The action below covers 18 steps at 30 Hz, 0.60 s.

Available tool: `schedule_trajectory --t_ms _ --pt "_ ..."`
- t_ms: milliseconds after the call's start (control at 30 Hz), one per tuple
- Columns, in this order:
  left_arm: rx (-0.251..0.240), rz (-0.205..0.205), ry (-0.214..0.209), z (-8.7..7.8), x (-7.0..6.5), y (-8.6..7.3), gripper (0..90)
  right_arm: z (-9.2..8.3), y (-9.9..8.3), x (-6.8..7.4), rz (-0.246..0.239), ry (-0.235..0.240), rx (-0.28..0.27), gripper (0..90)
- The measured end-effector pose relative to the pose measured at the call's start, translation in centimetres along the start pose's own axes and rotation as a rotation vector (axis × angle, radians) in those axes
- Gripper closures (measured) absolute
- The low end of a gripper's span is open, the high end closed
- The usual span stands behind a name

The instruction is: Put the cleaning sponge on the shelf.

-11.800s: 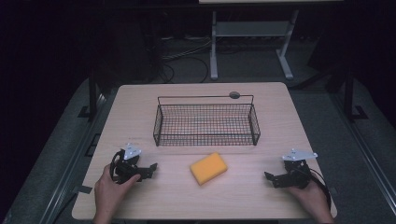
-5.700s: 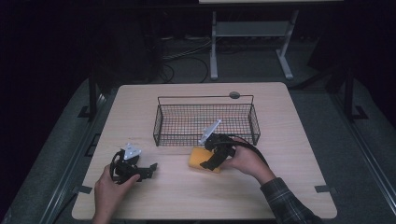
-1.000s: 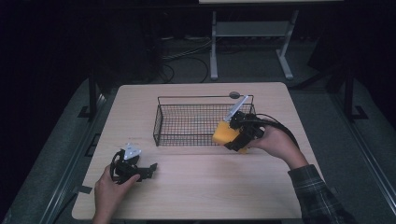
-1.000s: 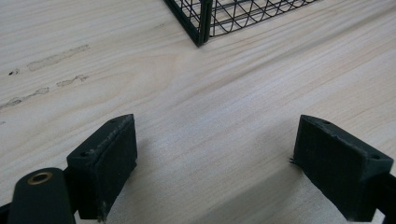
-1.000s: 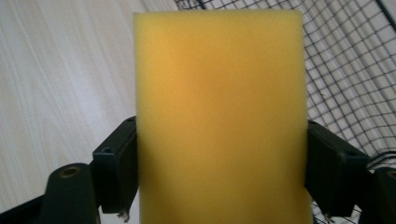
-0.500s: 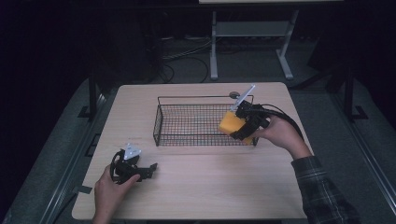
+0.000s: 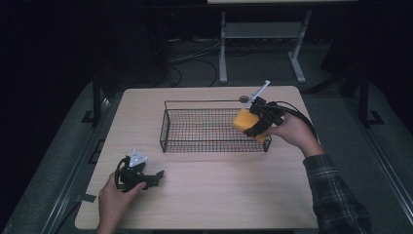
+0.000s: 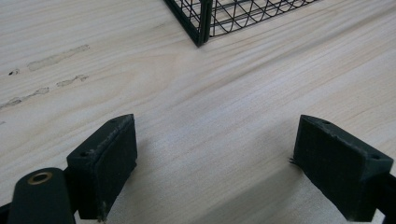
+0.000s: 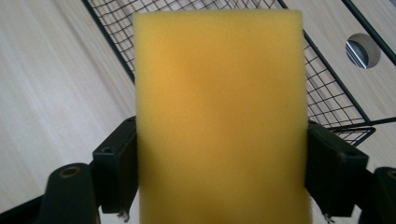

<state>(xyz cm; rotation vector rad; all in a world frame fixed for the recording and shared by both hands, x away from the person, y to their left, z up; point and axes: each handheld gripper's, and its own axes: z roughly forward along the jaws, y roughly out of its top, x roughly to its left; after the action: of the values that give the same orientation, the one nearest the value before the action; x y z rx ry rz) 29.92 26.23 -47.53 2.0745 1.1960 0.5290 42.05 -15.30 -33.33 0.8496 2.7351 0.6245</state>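
Observation:
A yellow sponge (image 7: 245, 122) hangs in the air over the right end of the black wire basket (image 7: 195, 132), with my right gripper (image 7: 253, 123) shut on it. In the right gripper view the sponge (image 9: 219, 116) stands upright, squeezed between both black pads (image 9: 114, 172), and the basket's mesh (image 9: 327, 93) lies below it. My left gripper (image 7: 151, 176) rests on the table near the front left, its jaws open and pointing right. In the left gripper view its pads (image 8: 107, 163) stand wide apart over bare wood, and a basket corner (image 8: 203, 23) shows ahead.
The light wooden table (image 7: 204, 195) has a round cable hole (image 9: 360, 49) near its far edge, behind the basket's right end. A metal stand (image 7: 263, 34) and cables lie on the dark floor beyond the table.
My right gripper has carried the sponge up and toward the far right, from the basket's front right wall to above its right end. The left hand has stayed put.

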Motion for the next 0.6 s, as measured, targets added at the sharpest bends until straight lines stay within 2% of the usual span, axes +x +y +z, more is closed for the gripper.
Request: schedule_trajectory --t_ms 600 --pt "0.0 0.0 0.0 0.0 0.0 0.0 12.6 3.0 0.7 -2.2 0.055 -0.018 0.029 22.7"
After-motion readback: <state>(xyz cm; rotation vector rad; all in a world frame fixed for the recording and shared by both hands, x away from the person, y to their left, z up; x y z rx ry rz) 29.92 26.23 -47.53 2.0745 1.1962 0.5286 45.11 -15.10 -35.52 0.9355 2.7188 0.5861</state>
